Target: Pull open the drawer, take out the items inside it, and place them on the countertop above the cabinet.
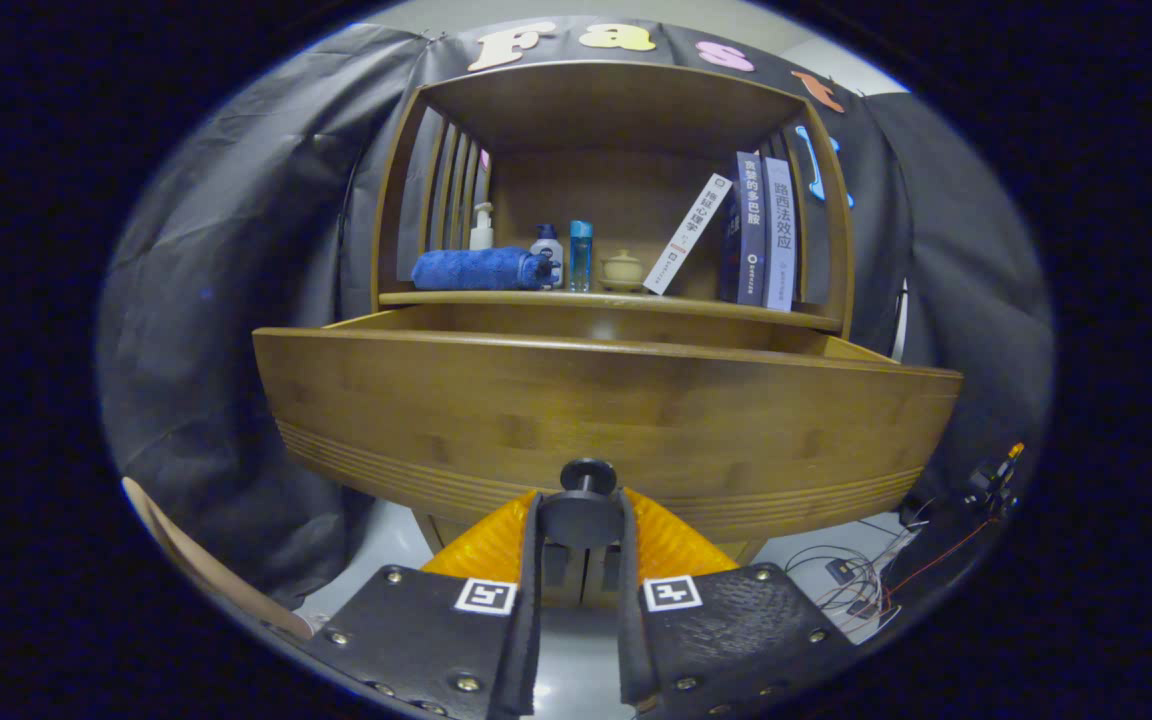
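Drawer pulled well out of cabinet; gripper clamped on knob, both fingers pressing it; opening looks done, inside hidden behind front panel; items not yet lifted to countertop

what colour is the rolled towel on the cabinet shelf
Blue; the rolled towel shows best in the gripper view.

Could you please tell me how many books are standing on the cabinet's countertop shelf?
3: a white book leaning against two upright dark books by the right wall. Others may be hidden behind. The gripper is shut on the drawer knob.
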Motion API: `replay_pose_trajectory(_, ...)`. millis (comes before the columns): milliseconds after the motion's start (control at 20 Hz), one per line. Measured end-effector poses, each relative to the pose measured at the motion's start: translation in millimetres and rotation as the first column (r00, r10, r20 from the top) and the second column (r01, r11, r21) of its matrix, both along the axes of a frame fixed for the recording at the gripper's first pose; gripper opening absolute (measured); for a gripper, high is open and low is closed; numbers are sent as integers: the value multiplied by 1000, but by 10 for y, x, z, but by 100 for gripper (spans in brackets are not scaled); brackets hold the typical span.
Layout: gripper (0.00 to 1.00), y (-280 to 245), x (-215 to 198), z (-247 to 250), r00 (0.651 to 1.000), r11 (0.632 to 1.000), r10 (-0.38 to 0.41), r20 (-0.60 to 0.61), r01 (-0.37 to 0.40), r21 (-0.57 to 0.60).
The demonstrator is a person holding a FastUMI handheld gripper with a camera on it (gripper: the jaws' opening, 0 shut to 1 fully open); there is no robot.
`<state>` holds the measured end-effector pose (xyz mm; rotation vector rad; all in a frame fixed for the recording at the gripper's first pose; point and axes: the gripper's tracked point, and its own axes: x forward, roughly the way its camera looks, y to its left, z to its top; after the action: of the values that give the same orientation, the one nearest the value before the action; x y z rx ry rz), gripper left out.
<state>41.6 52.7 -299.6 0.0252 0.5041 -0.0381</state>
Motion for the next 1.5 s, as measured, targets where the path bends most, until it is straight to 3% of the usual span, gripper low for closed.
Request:
replay_pose_trajectory(50,32,13,0,-2,1000,1000,6,-5,-6,-2)
replay_pose_trajectory(200,45,9,-115,120,1000,1000,1,11,-1,8)
replay_pose_trajectory(450,45,-19,-114,902,977,995,38,210,-18,-96)
replay_pose_trajectory(600,53,164,74,1352,946,986,140,291,-104,-133)
replay_pose_trajectory(750,65,369,431,1637,930,971,235,283,-212,-111)
replay_pose_trajectory(900,69,321,931,1670,950,965,256,181,-242,-97)
replay_pose_trajectory(1050,69,348,1207,1138,952,953,291,-92,-297,-54)
replay_pose_trajectory(1300,70,298,1540,356,882,957,266,-389,-290,-5)
replay_pose_trajectory(1500,69,141,1588,-91,796,959,218,-565,-282,-28)
